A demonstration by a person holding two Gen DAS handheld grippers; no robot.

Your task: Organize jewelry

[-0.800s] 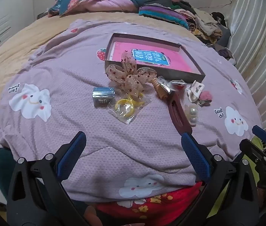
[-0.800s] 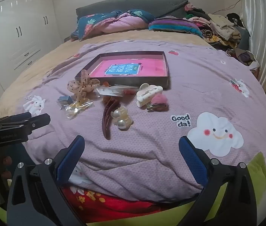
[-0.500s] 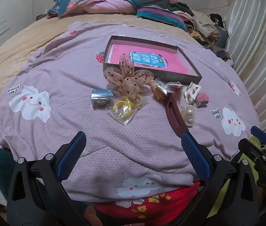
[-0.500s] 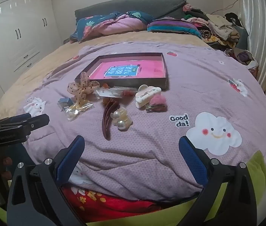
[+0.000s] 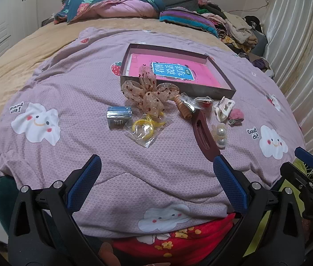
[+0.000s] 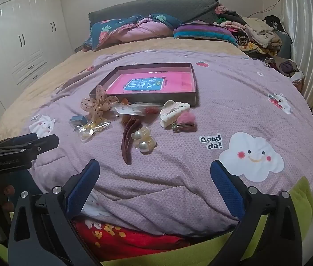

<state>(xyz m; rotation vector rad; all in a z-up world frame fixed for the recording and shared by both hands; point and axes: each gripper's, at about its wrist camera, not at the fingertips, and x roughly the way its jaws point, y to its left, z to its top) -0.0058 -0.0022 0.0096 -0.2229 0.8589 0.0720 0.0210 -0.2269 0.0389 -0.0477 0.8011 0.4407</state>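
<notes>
Entry: jewelry sorting, opening stage. Nothing is being held yet.

Left hand-held gripper [image 5: 156, 173]: hovering over the near edge of the bed [image 5: 34, 84], jaws spread wide, nothing between them.
Right hand-held gripper [image 6: 155, 177]: likewise standing wide open and empty, angled down toward the quilt [image 6: 234, 102].

Items lying loose on the quilt, all just in front of the tray [image 5: 223, 93]:
- mesh bow [image 5: 149, 93], resting against the tray's near wall
- small silver-blue box [image 5: 119, 116], left of the bow
- bagged yellow rings [image 5: 144, 128]
- wooden spiral piece [image 5: 183, 109] with a clear packet beside it
- dark red hair clip [image 6: 128, 137], nearest to both grippers
- pearl clip [image 6: 144, 140], touching the red clip's right side
- white claw clip [image 6: 174, 113] and pink pompom clip [image 6: 185, 122]

The tray is holding only a pink booklet [image 6: 147, 84]; no accessory is inside it yet.

Step judged in hand: approaching for the first pick. The next move is calling for lowering one gripper over a single piece, probably the red clip, and closing without catching the pearl clip.

Change from earlier frames: the pile is sitting slightly farther from the left camera now; the arrangement is staying the same.
</notes>
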